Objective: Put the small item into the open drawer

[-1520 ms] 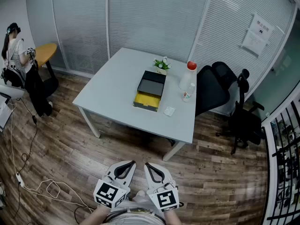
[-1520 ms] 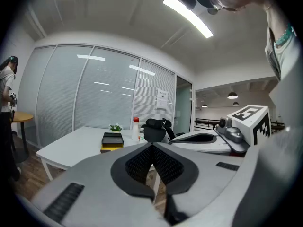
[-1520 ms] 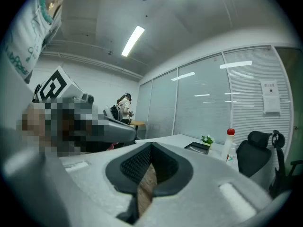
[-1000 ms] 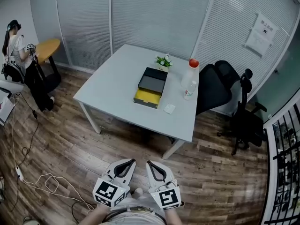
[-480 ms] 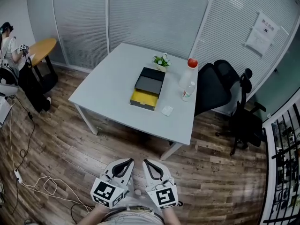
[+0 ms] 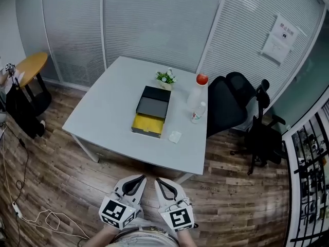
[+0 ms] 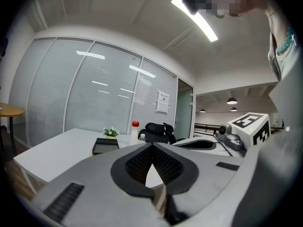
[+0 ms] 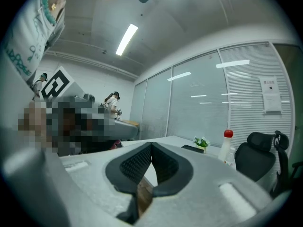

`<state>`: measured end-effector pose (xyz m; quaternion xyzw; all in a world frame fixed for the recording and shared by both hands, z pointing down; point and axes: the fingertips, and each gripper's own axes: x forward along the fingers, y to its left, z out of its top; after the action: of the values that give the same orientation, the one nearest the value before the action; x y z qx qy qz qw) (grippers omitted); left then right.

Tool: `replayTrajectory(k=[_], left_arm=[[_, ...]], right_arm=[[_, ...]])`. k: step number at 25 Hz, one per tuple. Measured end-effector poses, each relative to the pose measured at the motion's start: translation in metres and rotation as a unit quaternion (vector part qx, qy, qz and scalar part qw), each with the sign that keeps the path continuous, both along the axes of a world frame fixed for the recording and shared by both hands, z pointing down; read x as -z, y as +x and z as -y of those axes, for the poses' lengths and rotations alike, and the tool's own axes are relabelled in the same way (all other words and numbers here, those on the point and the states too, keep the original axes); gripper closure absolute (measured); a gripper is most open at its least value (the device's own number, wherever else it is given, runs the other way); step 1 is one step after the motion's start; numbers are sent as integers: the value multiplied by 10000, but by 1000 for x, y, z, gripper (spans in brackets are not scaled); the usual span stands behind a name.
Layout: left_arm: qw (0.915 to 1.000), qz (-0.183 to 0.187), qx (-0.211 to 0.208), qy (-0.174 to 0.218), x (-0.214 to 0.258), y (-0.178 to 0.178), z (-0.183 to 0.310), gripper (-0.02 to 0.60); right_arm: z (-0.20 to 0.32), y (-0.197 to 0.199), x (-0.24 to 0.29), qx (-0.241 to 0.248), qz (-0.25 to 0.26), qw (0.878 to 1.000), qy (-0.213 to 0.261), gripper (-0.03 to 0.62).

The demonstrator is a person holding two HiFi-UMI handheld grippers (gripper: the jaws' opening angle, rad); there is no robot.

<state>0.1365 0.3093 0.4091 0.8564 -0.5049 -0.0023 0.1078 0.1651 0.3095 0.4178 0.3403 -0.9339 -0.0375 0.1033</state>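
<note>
White and flat, the small item [image 6: 175, 136] lies by the tabletop's [image 6: 110, 107] near edge beside the open yellow drawer [image 6: 147, 123], so the clenched, empty left tool [image 6: 140, 179] or right tool [image 6: 158, 180], both well apart from it, might nudge it off.

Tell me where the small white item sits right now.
In the head view, the small white item lies on the white table just right of the open yellow drawer, nearer the camera than the small bottle.
</note>
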Motion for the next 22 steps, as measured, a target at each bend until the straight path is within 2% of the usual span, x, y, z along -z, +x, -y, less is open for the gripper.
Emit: replayTrajectory(k=[9, 22], left_arm=[[9998, 3, -178, -129, -7, -17, 59, 584], [9991, -57, -335, -237, -18, -57, 102, 584]], right_arm=[[60, -23, -7, -70, -20, 9999, -70, 594], [104, -62, -15, -209, -107, 9997, -9, 594]])
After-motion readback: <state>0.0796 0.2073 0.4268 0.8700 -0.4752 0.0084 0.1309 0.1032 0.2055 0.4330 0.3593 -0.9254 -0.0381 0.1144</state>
